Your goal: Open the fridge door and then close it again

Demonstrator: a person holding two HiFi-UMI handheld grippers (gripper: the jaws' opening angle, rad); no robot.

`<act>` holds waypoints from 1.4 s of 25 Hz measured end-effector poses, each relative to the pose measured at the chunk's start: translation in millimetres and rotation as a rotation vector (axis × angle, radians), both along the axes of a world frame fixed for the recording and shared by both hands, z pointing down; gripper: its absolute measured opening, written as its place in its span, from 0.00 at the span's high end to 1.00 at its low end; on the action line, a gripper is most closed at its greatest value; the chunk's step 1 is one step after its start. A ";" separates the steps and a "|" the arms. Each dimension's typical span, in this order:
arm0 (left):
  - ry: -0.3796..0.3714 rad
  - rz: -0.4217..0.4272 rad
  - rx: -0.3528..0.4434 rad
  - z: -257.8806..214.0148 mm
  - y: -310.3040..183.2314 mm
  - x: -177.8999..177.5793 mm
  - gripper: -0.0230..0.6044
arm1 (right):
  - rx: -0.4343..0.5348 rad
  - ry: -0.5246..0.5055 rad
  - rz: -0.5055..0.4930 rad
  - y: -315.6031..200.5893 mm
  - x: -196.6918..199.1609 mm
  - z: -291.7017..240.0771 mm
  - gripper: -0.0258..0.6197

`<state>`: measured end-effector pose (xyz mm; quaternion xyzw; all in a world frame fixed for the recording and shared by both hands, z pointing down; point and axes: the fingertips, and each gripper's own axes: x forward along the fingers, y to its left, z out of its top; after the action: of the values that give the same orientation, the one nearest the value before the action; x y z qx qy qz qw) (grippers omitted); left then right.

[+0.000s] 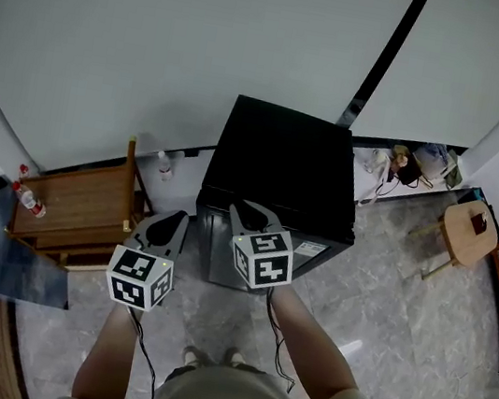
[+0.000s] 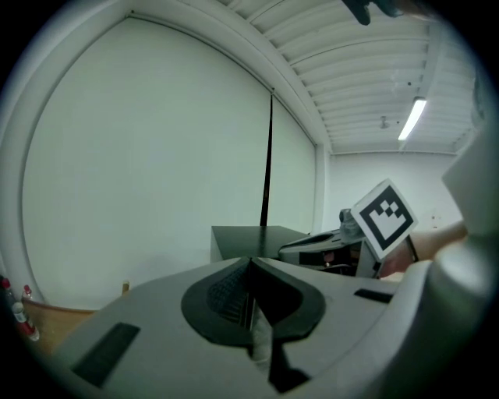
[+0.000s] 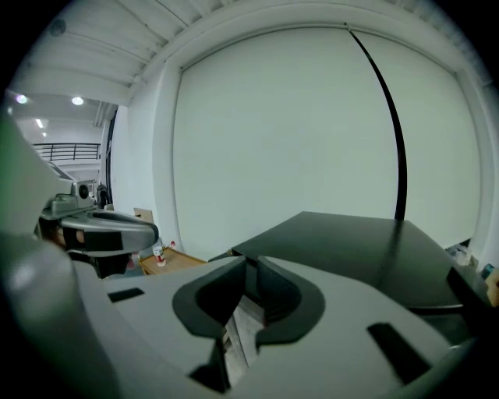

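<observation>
Fridge (1): one black fridge is standing on the grey stone floor with its back to the white wall. Its door is sitting flush and facing the person.
Left tongs (1): the left tongs are pressing fully together with nothing between them, and are hovering just left of the fridge's front corner, clear of it.
Right tongs (1): the right tongs are meeting at the tips, leaving only a thin slit. Nothing is showing between them, and the tips are resting at the fridge's top front edge.
Marker cubes (2): one cube is riding on each gripper, left and right.
Desk (1): one low wooden desk is standing left of the fridge.
Bottles (2): one is lying on the desk and one is standing by the wall.
Stool (1): one round wooden stool is standing well to the right.
</observation>
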<state>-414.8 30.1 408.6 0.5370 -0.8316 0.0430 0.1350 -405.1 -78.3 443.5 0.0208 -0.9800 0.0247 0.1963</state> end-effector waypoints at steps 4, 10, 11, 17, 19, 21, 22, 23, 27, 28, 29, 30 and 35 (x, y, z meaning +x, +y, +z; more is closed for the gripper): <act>-0.033 -0.009 0.013 -19.2 7.7 5.3 0.95 | 0.017 -0.049 -0.030 7.4 11.7 -31.3 0.93; -0.124 0.000 0.040 -61.3 15.8 25.8 0.95 | 0.040 -0.145 -0.074 25.1 41.5 -85.7 0.94; -0.138 0.003 0.047 -68.4 16.8 30.8 0.95 | 0.041 -0.161 -0.083 28.4 47.8 -94.3 0.94; -0.205 0.016 0.080 -105.6 26.4 67.5 0.95 | 0.045 -0.228 -0.126 44.6 92.9 -134.5 0.95; -0.221 0.023 0.083 -113.6 32.4 80.8 0.95 | 0.064 -0.238 -0.133 47.8 106.4 -140.2 0.95; -0.228 0.029 0.093 -119.6 39.2 95.5 0.95 | 0.091 -0.239 -0.137 49.9 120.4 -141.8 0.95; -0.226 0.032 0.098 -121.4 41.6 101.8 0.95 | 0.097 -0.238 -0.138 50.1 127.3 -141.6 0.95; -0.224 0.035 0.102 -122.6 43.1 107.3 0.95 | 0.095 -0.238 -0.139 49.8 133.9 -141.4 0.95; -0.231 0.045 0.099 -121.2 45.9 126.5 0.95 | 0.078 -0.229 -0.156 51.5 161.8 -142.0 0.95; -0.230 0.049 0.097 -119.5 45.6 130.8 0.95 | 0.081 -0.228 -0.160 51.4 168.7 -143.3 0.95; -0.226 0.054 0.094 -117.0 44.8 134.8 0.95 | 0.083 -0.229 -0.162 50.9 175.1 -144.8 0.95; -0.221 0.058 0.089 -113.8 44.0 138.6 0.95 | 0.082 -0.230 -0.163 50.5 181.0 -146.0 0.95; -0.189 0.075 0.058 -94.8 42.0 157.1 0.95 | 0.099 -0.223 -0.166 54.5 205.2 -142.6 0.95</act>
<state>-257.6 72.1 313.7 0.5649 -0.8209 0.0743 0.0386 -199.9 -23.8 300.9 -0.0534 -0.9941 -0.0381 0.0861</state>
